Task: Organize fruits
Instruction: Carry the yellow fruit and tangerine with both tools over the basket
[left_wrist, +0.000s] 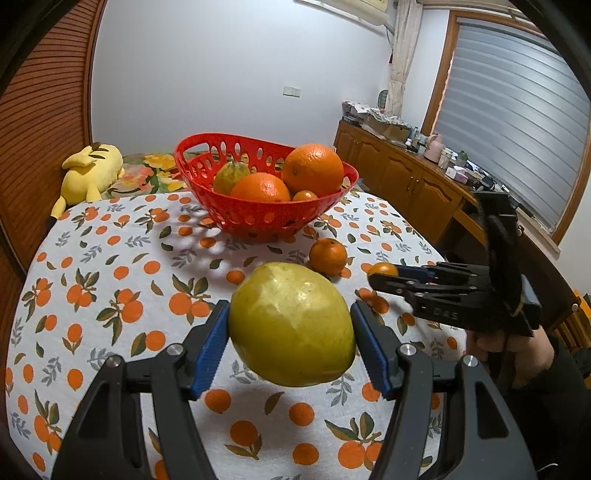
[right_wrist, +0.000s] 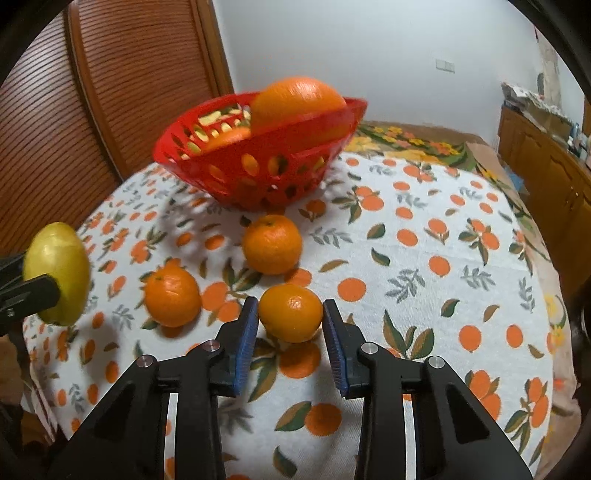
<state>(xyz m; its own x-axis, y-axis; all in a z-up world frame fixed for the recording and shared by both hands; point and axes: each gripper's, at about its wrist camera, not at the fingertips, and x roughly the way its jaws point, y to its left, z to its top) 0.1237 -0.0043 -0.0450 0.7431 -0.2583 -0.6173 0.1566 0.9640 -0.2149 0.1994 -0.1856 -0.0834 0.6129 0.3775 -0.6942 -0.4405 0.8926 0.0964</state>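
My left gripper (left_wrist: 290, 332) is shut on a large yellow-green fruit (left_wrist: 291, 325) and holds it above the table; the fruit also shows at the left of the right wrist view (right_wrist: 57, 273). My right gripper (right_wrist: 290, 321) is shut on a small mandarin (right_wrist: 290, 312), held just above the cloth; it shows from the side in the left wrist view (left_wrist: 384, 275). Two more mandarins (right_wrist: 171, 297) (right_wrist: 272, 243) lie on the cloth ahead of it. A red perforated basket (left_wrist: 266, 218) at the back holds two big oranges (left_wrist: 313, 170), a green-yellow fruit and a small mandarin.
The table wears a white cloth printed with oranges (left_wrist: 110, 280). A yellow plush toy (left_wrist: 90, 173) lies at the far left edge. A wooden slatted door (right_wrist: 122, 74) stands left, wooden cabinets (left_wrist: 406, 181) with clutter at right.
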